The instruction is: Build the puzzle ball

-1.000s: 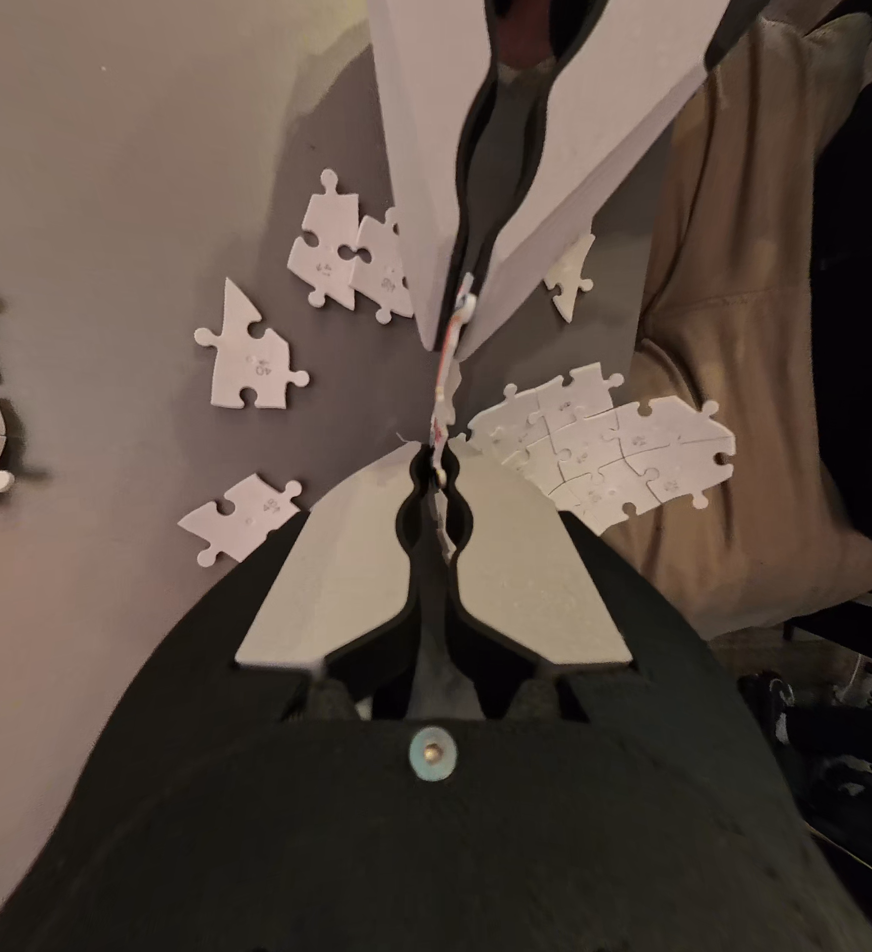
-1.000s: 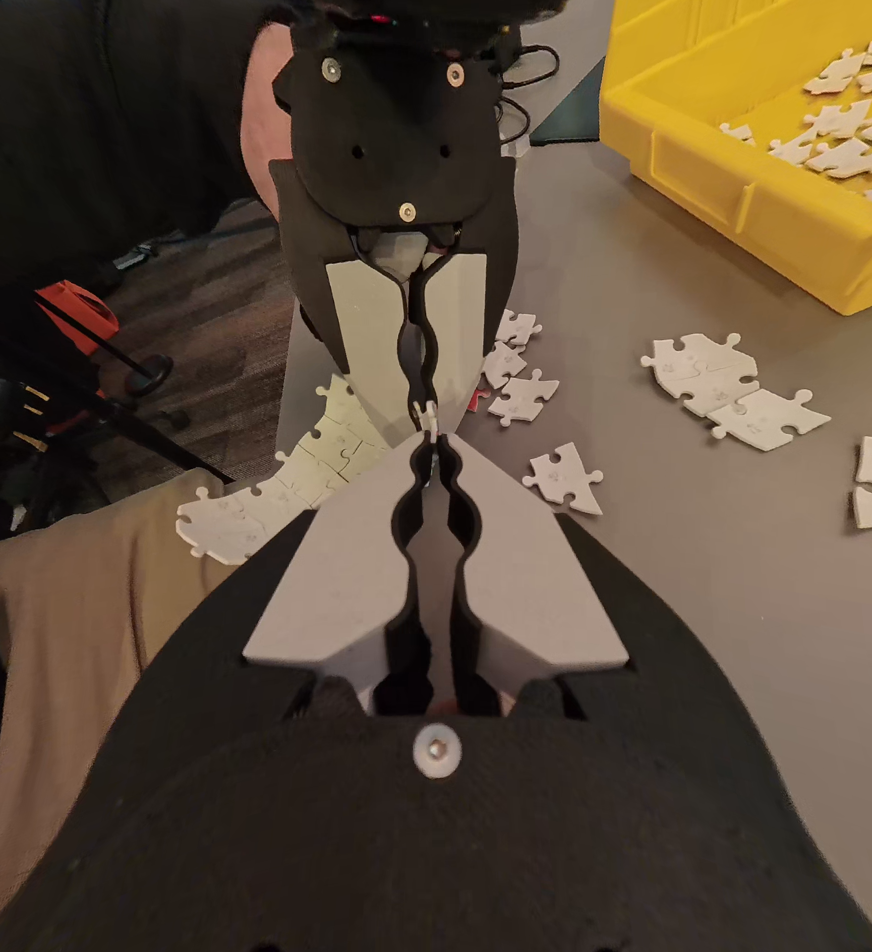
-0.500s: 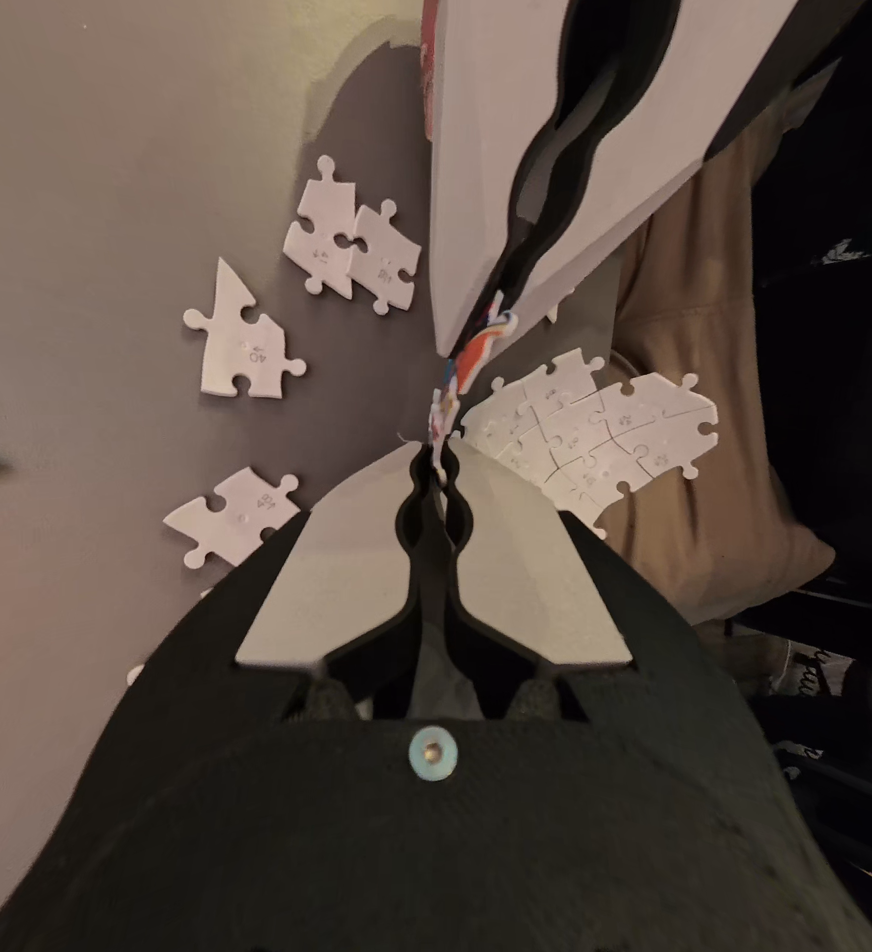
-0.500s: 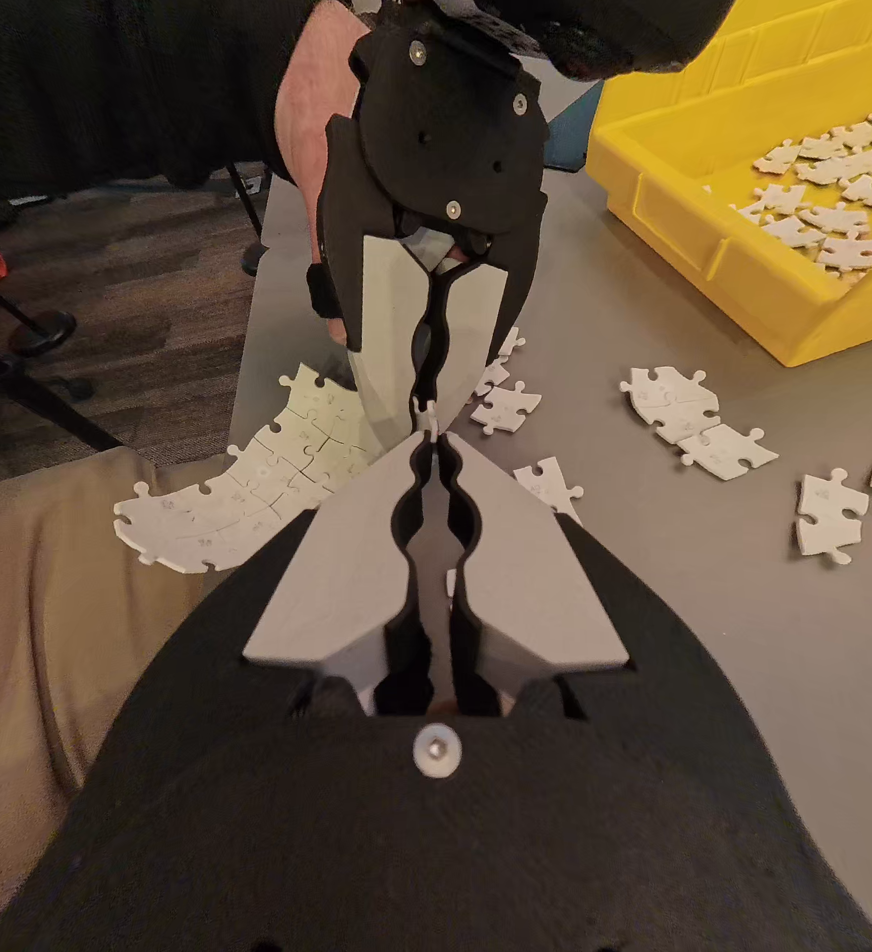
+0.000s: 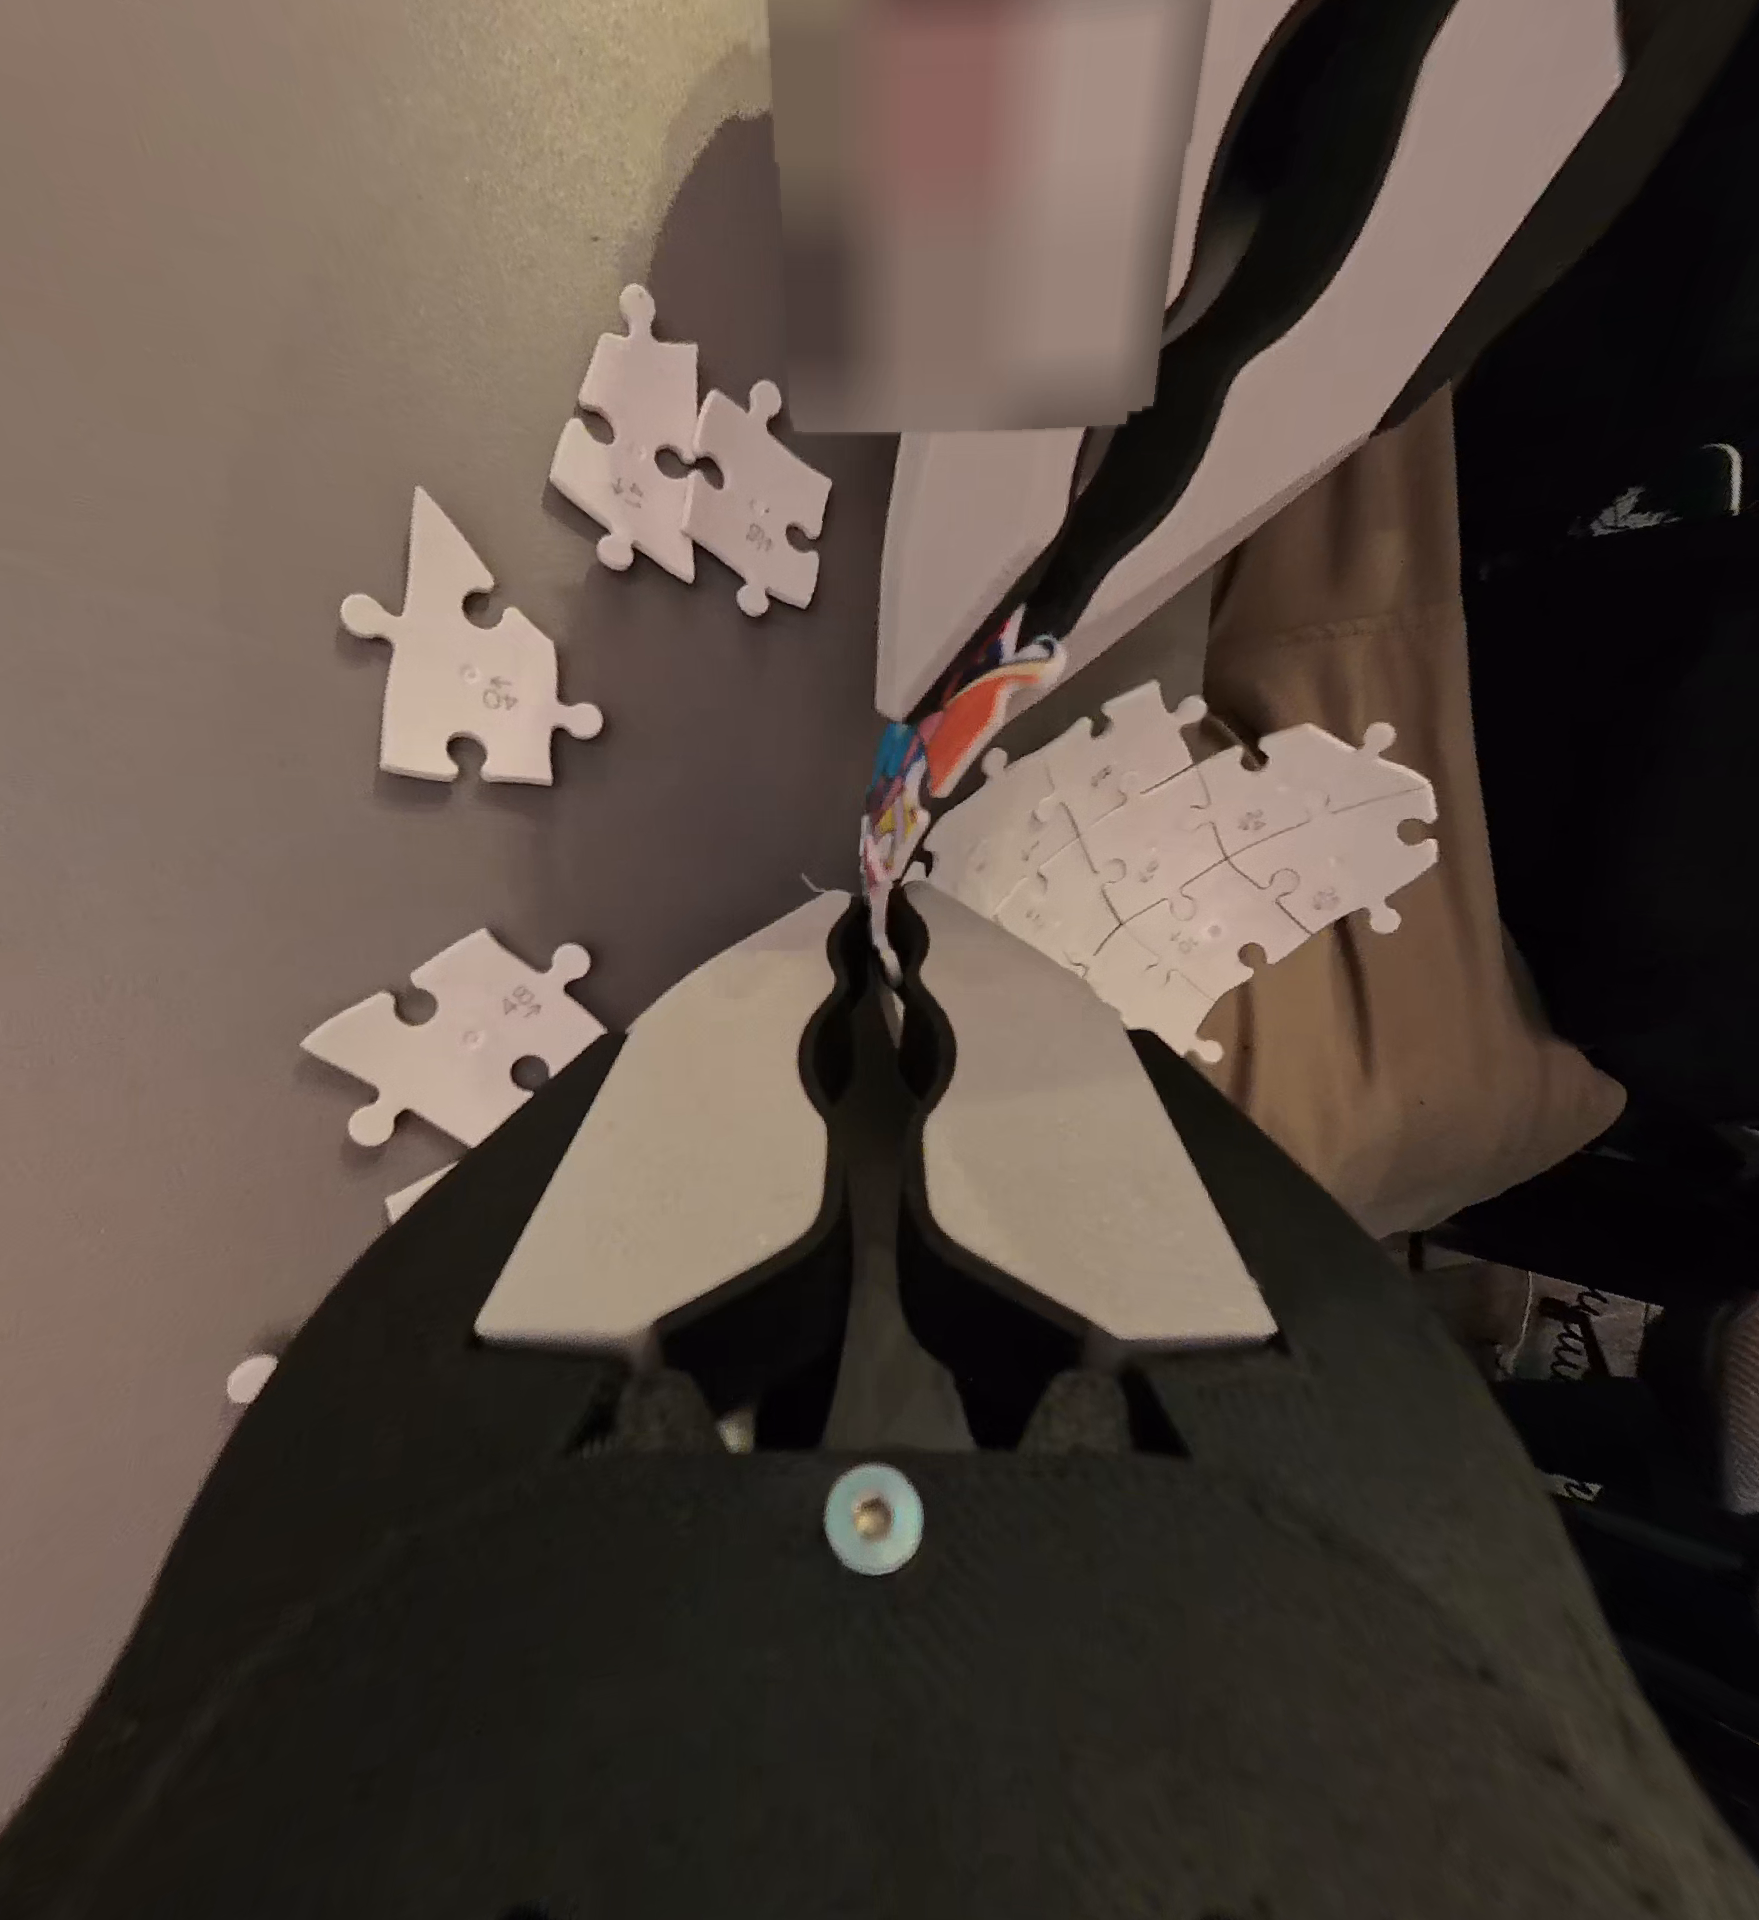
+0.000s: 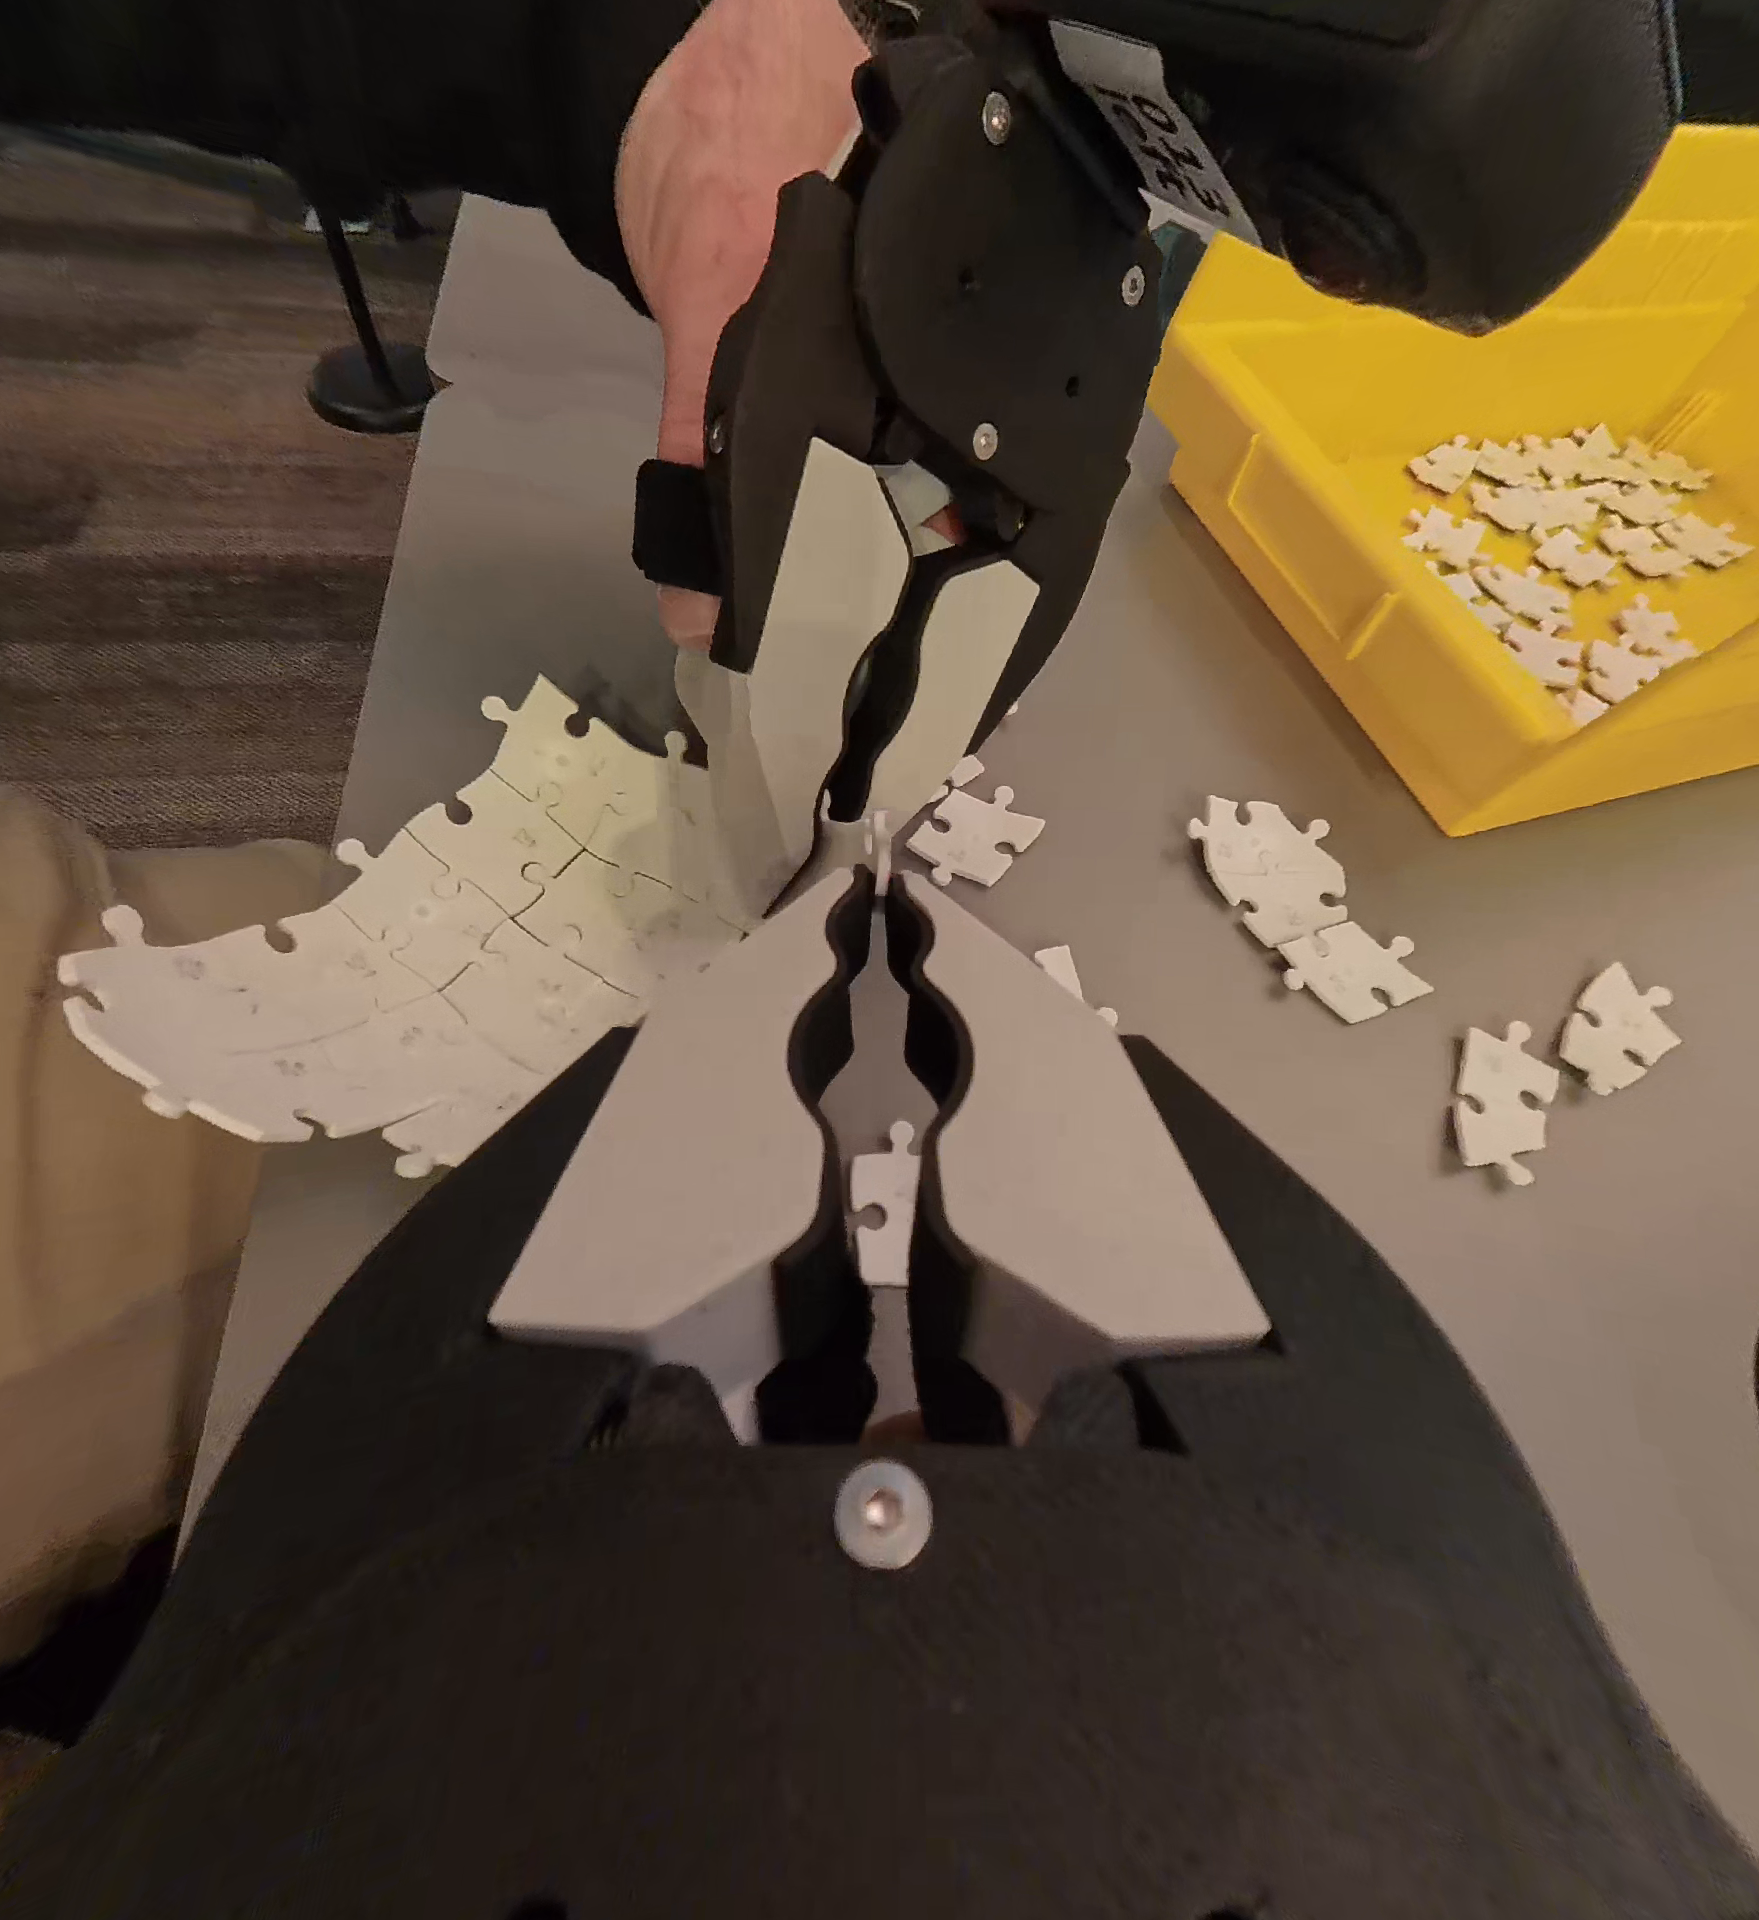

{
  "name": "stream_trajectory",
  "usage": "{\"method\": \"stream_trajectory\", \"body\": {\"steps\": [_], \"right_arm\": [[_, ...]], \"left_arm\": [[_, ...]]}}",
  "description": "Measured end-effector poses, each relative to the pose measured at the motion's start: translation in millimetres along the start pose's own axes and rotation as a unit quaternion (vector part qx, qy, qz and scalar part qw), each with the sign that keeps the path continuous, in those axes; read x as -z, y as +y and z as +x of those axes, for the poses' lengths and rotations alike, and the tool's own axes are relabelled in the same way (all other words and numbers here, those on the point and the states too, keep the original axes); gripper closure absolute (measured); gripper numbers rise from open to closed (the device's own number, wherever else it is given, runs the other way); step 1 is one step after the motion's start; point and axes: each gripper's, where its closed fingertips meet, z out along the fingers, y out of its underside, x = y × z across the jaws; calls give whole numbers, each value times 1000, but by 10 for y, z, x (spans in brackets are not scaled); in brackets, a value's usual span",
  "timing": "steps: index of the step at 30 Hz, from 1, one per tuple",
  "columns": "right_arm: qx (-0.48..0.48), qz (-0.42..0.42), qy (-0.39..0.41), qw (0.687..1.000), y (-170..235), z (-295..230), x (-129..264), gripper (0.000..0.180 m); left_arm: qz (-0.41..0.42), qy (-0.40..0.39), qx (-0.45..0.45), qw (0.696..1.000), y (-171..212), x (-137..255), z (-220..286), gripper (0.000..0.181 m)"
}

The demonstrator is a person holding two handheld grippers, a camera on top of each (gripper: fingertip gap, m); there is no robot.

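Note:
My left gripper (image 5: 880,909) is shut on the edge of a puzzle piece (image 5: 890,831) whose printed colour side shows. My right gripper (image 5: 979,675) comes in from above, shut on a second colourful piece (image 5: 968,717). The two pieces meet edge to edge between the tips. In the right wrist view my right gripper (image 6: 880,888) pinches its piece (image 6: 882,842) edge-on, and the left gripper (image 6: 839,821) points down at it, held by a hand. A curved assembled section (image 5: 1218,852) of white-backed pieces lies just beside the tips at the table edge; it also shows in the right wrist view (image 6: 459,935).
A yellow bin (image 6: 1301,499) holding several loose pieces (image 6: 1581,561) stands at the back right. Loose and paired pieces (image 5: 470,675) (image 5: 688,478) (image 6: 1270,873) (image 6: 1509,1081) lie white side up on the grey table (image 5: 127,416). A person's tan trouser leg (image 6: 44,1091) is at the table edge. The gap from one gripper's tips to the other's is roughly 4 cm.
Both grippers have stayed shut on their pieces. The right gripper has tilted over to the right, so the pieces' colour faces show more. The left gripper has risen and leaned over the joint.

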Motion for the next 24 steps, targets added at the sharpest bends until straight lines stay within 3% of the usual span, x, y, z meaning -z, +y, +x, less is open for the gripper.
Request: {"method": "stream_trajectory", "body": {"steps": [20, 24], "right_arm": [[-112, 3, -6, 994, 10, 31, -42, 179], [-118, 4, -9, 993, 5, 36, -44, 179]], "left_arm": [[-4, -30, -20, 999, 22, 11, -51, 176], [-21, -35, -18, 999, 69, 19, -65, 166]]}}
